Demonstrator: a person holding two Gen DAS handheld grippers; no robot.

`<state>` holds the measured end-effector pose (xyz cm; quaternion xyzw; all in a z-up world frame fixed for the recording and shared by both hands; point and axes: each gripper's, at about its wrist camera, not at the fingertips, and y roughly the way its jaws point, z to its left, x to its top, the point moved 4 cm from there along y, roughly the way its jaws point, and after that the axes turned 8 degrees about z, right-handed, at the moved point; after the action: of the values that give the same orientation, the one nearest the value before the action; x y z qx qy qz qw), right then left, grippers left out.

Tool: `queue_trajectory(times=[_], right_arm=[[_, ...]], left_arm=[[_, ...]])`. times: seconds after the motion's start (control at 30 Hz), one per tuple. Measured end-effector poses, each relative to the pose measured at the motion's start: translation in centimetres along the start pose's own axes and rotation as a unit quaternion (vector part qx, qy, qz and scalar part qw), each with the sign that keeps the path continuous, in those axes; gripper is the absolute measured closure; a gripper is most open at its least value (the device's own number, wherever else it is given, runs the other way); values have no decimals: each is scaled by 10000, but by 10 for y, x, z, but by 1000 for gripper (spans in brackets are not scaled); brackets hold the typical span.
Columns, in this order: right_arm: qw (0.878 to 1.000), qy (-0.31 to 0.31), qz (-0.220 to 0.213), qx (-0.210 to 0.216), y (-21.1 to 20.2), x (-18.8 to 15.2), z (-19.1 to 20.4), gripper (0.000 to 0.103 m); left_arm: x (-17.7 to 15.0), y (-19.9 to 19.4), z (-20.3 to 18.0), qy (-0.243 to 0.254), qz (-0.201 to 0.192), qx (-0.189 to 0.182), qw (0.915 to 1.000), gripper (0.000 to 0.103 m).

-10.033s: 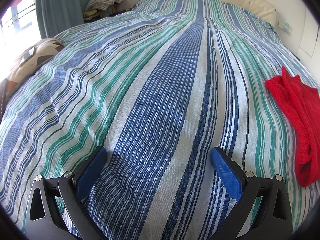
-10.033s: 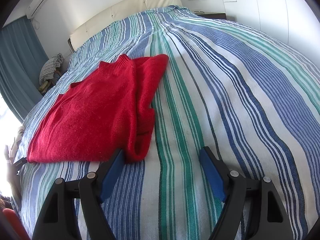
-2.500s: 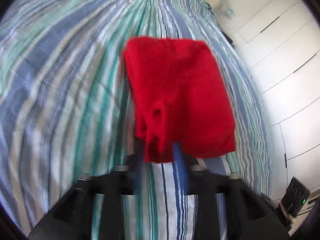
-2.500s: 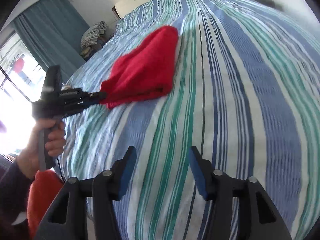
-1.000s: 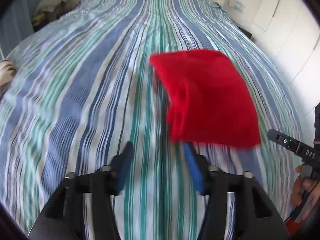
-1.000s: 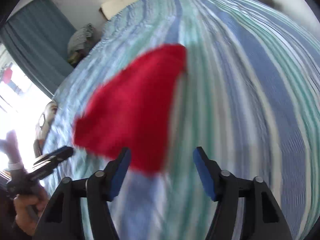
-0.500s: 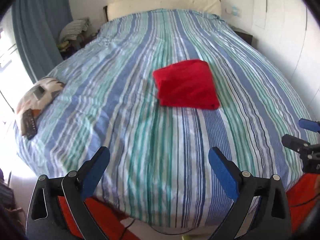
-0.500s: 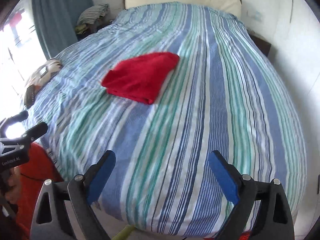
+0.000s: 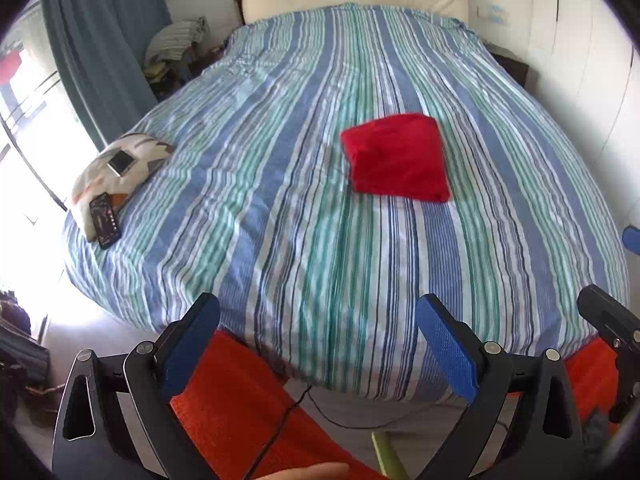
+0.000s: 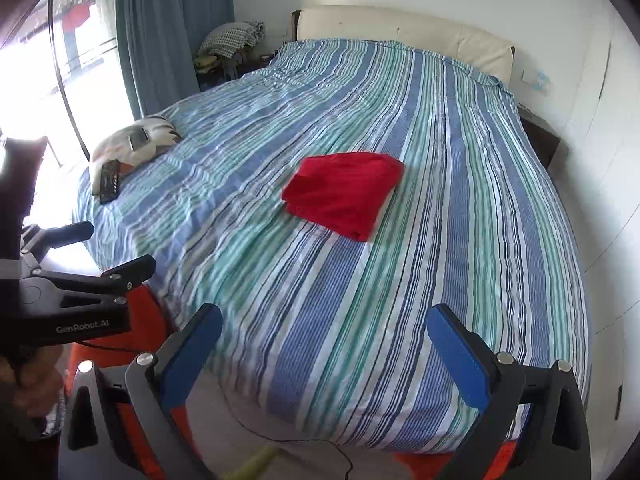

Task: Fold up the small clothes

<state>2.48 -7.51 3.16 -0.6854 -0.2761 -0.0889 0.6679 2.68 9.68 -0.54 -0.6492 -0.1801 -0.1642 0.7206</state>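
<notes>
A red sweater [image 9: 398, 159] lies folded into a compact square on the striped bed [image 9: 280, 208], right of the bed's middle. It also shows in the right wrist view [image 10: 344, 194]. My left gripper [image 9: 318, 342] is open and empty, held back past the foot of the bed. My right gripper [image 10: 322, 354] is open and empty, also beyond the bed's foot. The left gripper also shows in the right wrist view [image 10: 106, 250] at the far left, open in the person's hand.
A patterned cushion [image 9: 120, 168] with a phone [image 9: 120, 162] and a remote [image 9: 105, 220] lies at the bed's left edge. Curtain [image 9: 104, 40] and window at left, wardrobe doors [image 9: 580, 60] at right. Orange rug [image 9: 248, 408] and a cable on the floor.
Both grippers have pulled back from the bed and opened wide. The red sweater, held by the left gripper 2.5 s ago, now lies released and folded on the bed.
</notes>
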Motion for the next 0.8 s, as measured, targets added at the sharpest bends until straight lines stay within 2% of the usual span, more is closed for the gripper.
queue_trajectory(times=[0.23, 0.43, 0.57, 0.8], right_arm=[[9986, 426, 306, -119, -3, -14, -18, 2], [9973, 505, 489, -191, 3, -26, -23, 2], [9969, 545, 521, -219, 5, -28, -25, 2], [9970, 556, 495, -230, 4, -26, -23, 2]], left_arm=[[-5, -11, -12, 48, -37, -78, 10000, 4], [-10, -1, -26, 166, 131, -32, 9998, 4], [-13, 4, -31, 215, 264, -84, 9994, 4], [-13, 4, -34, 271, 271, -46, 9993, 4]])
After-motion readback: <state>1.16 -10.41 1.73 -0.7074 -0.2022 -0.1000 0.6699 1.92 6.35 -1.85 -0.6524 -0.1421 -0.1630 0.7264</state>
